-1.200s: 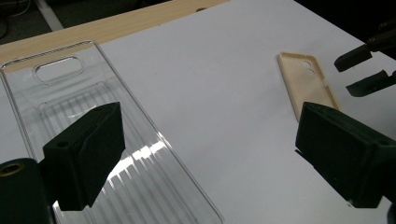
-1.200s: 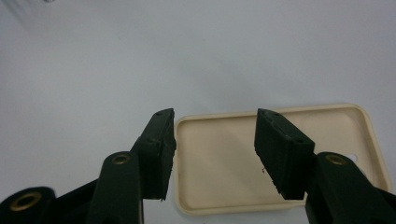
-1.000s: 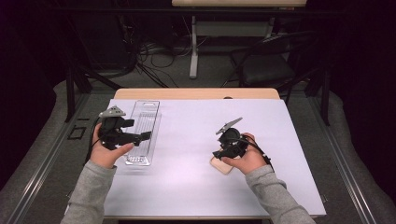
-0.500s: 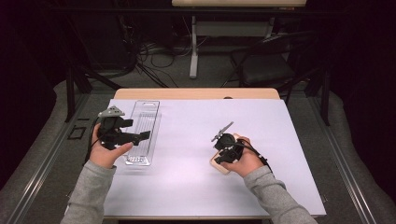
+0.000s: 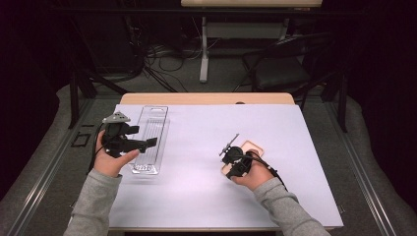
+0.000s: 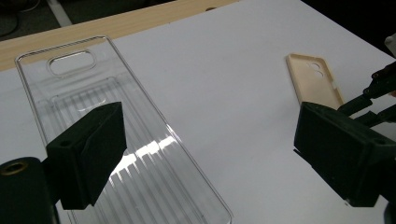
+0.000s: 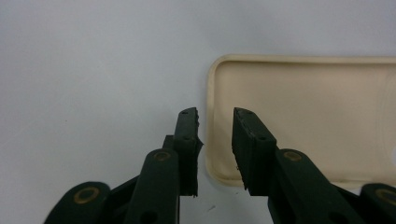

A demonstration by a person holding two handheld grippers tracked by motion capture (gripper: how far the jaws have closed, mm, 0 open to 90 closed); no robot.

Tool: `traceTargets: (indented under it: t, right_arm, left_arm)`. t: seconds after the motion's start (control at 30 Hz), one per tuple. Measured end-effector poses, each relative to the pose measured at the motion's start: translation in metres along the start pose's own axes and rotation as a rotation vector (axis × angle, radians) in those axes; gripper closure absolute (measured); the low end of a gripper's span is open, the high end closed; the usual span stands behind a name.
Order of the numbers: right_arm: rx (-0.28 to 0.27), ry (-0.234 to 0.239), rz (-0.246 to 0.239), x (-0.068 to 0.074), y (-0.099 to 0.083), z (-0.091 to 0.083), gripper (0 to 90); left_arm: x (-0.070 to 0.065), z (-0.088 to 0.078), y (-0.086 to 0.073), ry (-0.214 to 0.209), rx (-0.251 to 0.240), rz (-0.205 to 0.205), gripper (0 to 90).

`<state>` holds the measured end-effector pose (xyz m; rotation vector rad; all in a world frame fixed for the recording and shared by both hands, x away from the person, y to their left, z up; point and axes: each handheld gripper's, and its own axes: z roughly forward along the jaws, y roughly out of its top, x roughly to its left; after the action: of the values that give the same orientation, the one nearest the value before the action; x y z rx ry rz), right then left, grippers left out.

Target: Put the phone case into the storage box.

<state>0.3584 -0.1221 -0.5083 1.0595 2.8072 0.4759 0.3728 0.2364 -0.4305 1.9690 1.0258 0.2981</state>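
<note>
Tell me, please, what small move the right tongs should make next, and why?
Probably finish closing. The right tongs straddle the short edge wall of the beige phone case, jaws just closing, a gap still visible on either side, so the rim is not yet pinched.

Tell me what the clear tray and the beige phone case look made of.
Clear tray: apparently thin rigid plastic, glossy; see-through, ribbed, with bright glare streaks. Beige phone case: likely soft matte plastic or silicone; opaque, no glare, rounded raised rim. Softness is uncertain.
</note>
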Motion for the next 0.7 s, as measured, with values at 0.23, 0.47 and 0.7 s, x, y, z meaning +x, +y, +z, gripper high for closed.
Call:
traceTargets:
  t: [0.23,0.47,0.7]
  right_arm:
    - [0.020,0.018,0.029,-0.0021,0.0009,0.0021,74.3]
    - [0.025,0.019,0.016,-0.0012,0.0008,0.0022,74.9]
    - [-0.011,0.031,0.024,-0.0028,0.0021,-0.0003,68.6]
  left_arm:
    - [-0.0001,0.0010,0.0001,-0.002,0.004,0.003,9.9]
    - [-0.0002,0.0021,-0.0004,-0.003,0.007,0.001,10.0]
    - [0.0004,0.0014,-0.0003,-0.002,0.005,0.001,10.0]
